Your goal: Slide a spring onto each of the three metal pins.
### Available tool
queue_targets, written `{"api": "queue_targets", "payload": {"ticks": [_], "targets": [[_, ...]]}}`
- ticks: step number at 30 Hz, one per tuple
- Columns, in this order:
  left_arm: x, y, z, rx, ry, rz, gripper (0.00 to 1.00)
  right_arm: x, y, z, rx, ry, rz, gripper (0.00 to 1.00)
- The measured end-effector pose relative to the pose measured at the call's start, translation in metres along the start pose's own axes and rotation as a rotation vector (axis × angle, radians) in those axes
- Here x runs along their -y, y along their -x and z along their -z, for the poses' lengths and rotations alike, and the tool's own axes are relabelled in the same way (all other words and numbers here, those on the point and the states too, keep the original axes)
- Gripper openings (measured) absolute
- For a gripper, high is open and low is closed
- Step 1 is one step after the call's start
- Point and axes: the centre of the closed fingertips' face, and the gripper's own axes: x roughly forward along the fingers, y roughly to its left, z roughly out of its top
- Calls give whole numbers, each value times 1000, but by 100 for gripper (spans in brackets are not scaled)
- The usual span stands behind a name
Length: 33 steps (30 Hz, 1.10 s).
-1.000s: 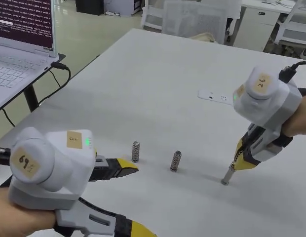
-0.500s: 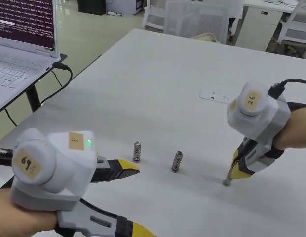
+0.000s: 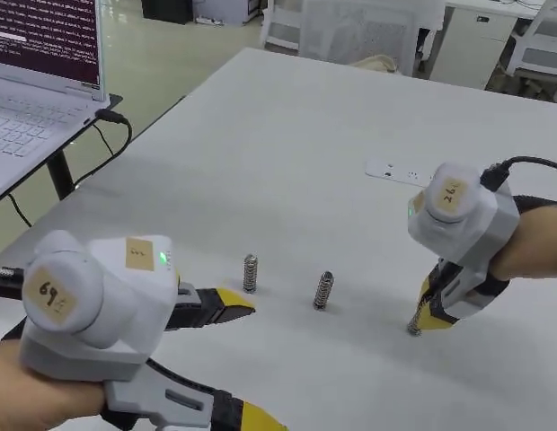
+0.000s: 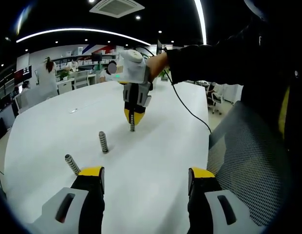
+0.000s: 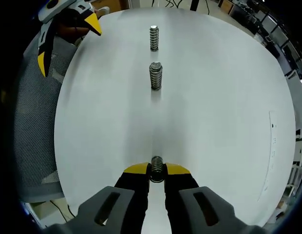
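Last step in hand: my right tool (image 5: 156,171) pinches narrow on the third spring (image 3: 415,320) at the row's right end on the desk (image 3: 287,162) (left tool (image 4: 146,171) gapes wide, idle), and next, I judge, it needs seating fully, then release.

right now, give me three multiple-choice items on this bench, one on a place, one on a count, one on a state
1. Where is the yellow-tipped right gripper?
A) at the end of the row of coiled metal springs farthest from the yellow-tipped left gripper
B) at the middle of the row
C) at the end nearest the left gripper

2. How many springs stand on the white table with no gripper touching them?
A) one
B) two
C) none

3. The left gripper is:
A) shut on a spring
B) open, holding nothing
C) shut on a pin

Key: 1 A, its jaws pinch the third spring at the far end. 2 B, the left-end spring and middle spring stand alone. 3 B, its jaws stand wide apart over bare table.
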Motion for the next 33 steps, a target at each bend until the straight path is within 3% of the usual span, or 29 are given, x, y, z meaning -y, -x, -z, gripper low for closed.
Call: {"api": "queue_targets", "payload": {"ticks": [22,33], "targets": [[-1,-1,0,-2,-1,5,66,1,-3,0,6,-4,6,9],[-2,-1,0,-2,-2,5,66,2,1,0,42,-23,26,19]]}}
